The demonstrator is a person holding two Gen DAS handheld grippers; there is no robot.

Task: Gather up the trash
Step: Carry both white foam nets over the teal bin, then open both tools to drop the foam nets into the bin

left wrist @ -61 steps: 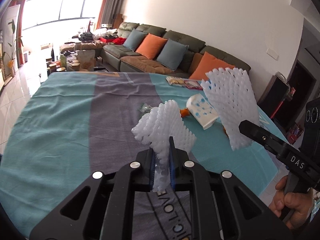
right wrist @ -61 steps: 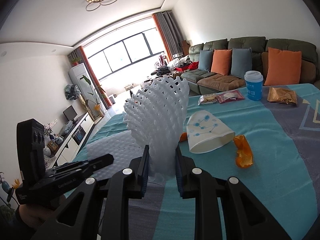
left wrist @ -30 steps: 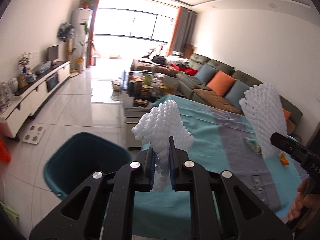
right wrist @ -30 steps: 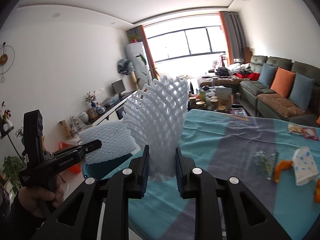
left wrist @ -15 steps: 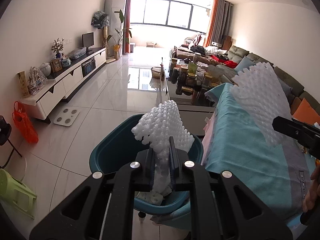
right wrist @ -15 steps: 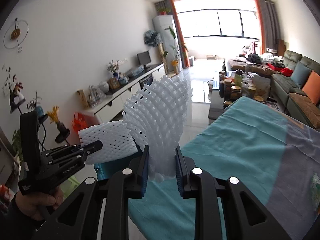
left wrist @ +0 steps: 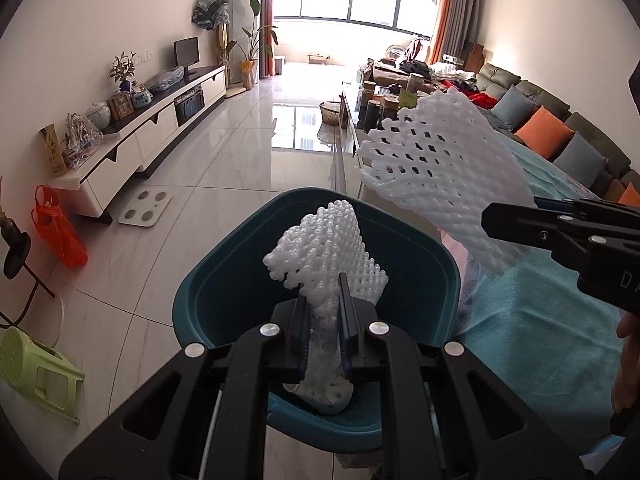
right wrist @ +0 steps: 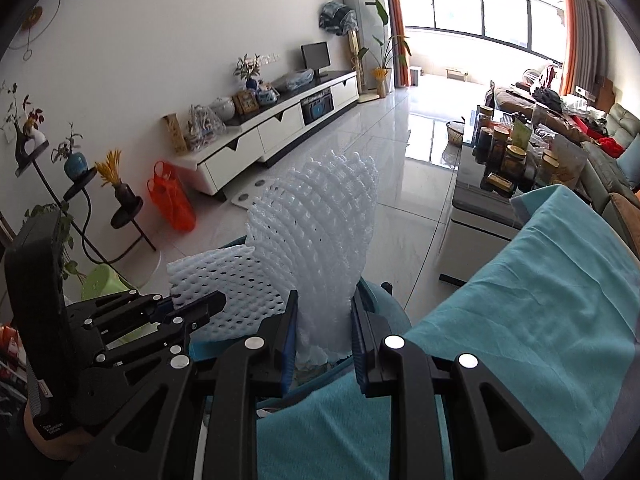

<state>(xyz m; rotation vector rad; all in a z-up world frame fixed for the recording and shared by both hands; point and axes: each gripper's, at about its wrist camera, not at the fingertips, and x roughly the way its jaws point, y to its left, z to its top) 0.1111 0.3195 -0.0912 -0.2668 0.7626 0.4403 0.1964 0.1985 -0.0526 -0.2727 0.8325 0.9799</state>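
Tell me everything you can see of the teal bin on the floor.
The teal bin is a smooth, plastic-looking tub with rounded corners and a thick rolled rim, standing upright and open on the pale tiled floor beside the cloth-covered table. Some pale crumpled trash already lies at its bottom. The foam net clamped in the left gripper hangs over its opening; nothing visibly touches the rim.

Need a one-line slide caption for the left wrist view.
Left gripper holds a white foam net over the teal bin; right gripper brings a second foam net alongside.
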